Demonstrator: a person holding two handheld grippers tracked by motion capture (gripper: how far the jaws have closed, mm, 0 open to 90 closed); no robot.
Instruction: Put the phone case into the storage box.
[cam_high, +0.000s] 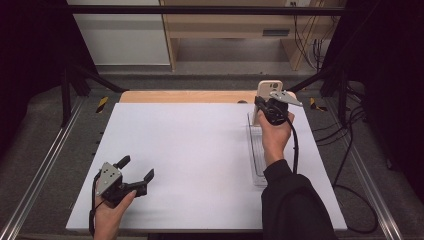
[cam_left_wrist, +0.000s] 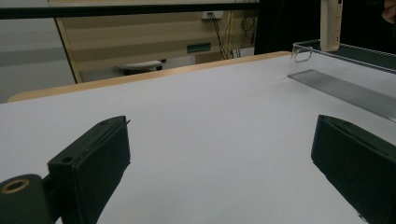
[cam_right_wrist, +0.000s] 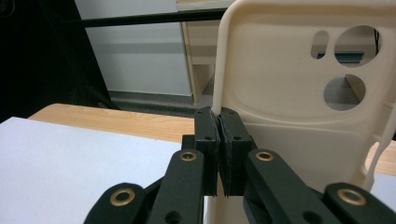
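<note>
A cream phone case (cam_right_wrist: 299, 88) is pinched by its edge in the right hand-held gripper (cam_right_wrist: 219, 140), jaws pressed together on it, and is held upright above the far end of a clear tray (cam_high: 256, 150) at the right of the table (cam_high: 190, 160). The lift appears done — whether the case is headed into the tray or out of it cannot be told. The left hand-held gripper (cam_high: 135, 170) is held spread and empty, low at the near left — no part in the work yet.
</note>
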